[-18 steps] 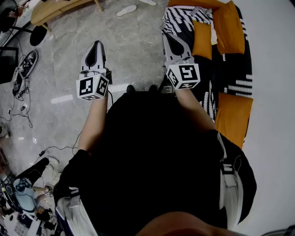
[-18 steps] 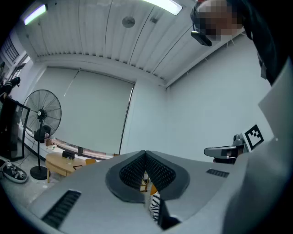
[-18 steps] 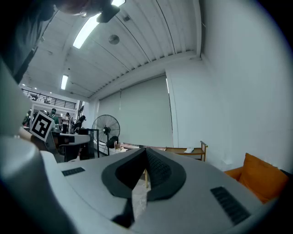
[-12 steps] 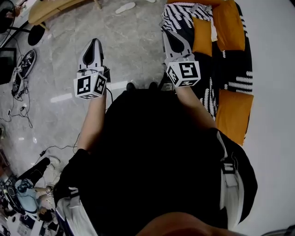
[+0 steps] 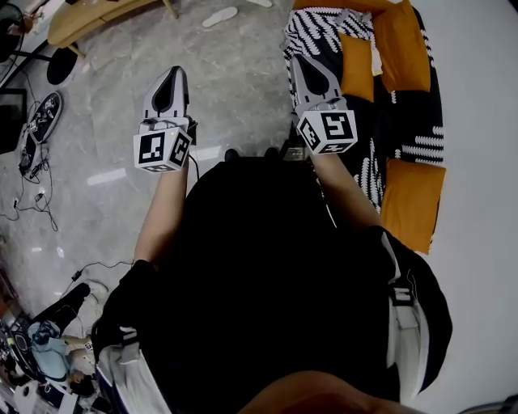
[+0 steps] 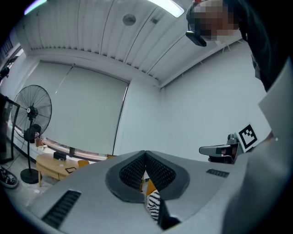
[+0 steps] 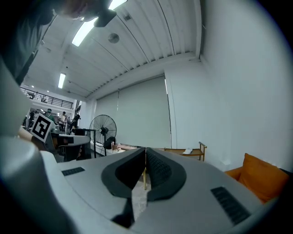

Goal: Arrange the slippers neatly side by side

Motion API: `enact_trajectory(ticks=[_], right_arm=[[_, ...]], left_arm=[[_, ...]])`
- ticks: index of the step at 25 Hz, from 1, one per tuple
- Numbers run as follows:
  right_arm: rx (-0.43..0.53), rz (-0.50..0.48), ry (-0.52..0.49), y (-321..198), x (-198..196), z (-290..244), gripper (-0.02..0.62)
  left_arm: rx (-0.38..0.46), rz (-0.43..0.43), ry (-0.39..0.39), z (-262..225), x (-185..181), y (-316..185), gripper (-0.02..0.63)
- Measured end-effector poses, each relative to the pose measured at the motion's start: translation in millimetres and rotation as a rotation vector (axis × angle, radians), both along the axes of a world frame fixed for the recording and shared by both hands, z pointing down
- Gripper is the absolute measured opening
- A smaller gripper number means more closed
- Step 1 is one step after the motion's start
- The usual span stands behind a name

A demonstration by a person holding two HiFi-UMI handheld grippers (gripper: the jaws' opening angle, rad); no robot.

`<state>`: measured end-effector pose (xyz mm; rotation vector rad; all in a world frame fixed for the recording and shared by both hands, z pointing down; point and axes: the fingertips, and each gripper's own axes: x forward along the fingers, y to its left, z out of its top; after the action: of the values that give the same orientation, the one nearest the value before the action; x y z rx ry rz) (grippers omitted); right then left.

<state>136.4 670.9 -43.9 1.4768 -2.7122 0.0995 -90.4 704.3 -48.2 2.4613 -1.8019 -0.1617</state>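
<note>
Head view: the left gripper [image 5: 173, 74] and the right gripper [image 5: 296, 61] are held level, and a white slipper [image 5: 220, 15] lies on the floor well ahead of both jaws. Left gripper view: jaws together, nothing between them. Right gripper view: jaws together, nothing between them.

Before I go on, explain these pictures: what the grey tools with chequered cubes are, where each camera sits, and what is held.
The head view comes from a camera on a person's head, looking down. Each hand holds grey tongs: left tongs, right tongs; the cubes are part of them. The other two pictures come from cameras riding on each tool, looking along its jaws. Both pairs are shut and empty. Below is a grey floor; a white slipper lies far ahead, an orange-cushioned sofa at right.
</note>
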Motion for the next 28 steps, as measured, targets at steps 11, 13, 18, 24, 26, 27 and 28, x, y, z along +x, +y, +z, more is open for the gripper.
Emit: enact_trajectory(ticks=[11, 13, 18, 24, 26, 27, 28], right_arm=[[-0.032, 0.007, 0.026, 0.9, -45.5, 15.5, 0.032], [-0.047, 0.023, 0.028, -2.2, -42.2, 20.9, 0.032], [-0.062, 0.048, 0.023, -29.5, -33.4, 29.3, 0.032], [-0.069, 0.023, -0.014, -99.4, -24.6, 36.5, 0.032], [-0.07, -0.002, -0.028, -128.9, -21.3, 37.5, 0.032], [-0.069, -0.014, -0.034, -145.2, -19.2, 36.7, 0.032], [-0.067, -0.024, -0.039, -162.3, -16.4, 35.0, 0.032]], left_arm=[[-0.04, 0.138, -0.019, 24.6, -26.3, -21.7, 0.015], [-0.036, 0.168, -0.052, 28.2, -19.3, -27.7, 0.015], [-0.057, 0.188, -0.018, 39.8, -14.0, -65.1, 0.015], [-0.066, 0.194, -0.027, 37.8, -3.8, -136.9, 0.015], [-0.066, 0.185, -0.039, 33.8, 0.6, -164.3, 0.015], [-0.066, 0.18, -0.042, 31.6, 2.6, -179.2, 0.015], [-0.068, 0.174, -0.044, 29.4, 4.7, -194.9, 0.015]])
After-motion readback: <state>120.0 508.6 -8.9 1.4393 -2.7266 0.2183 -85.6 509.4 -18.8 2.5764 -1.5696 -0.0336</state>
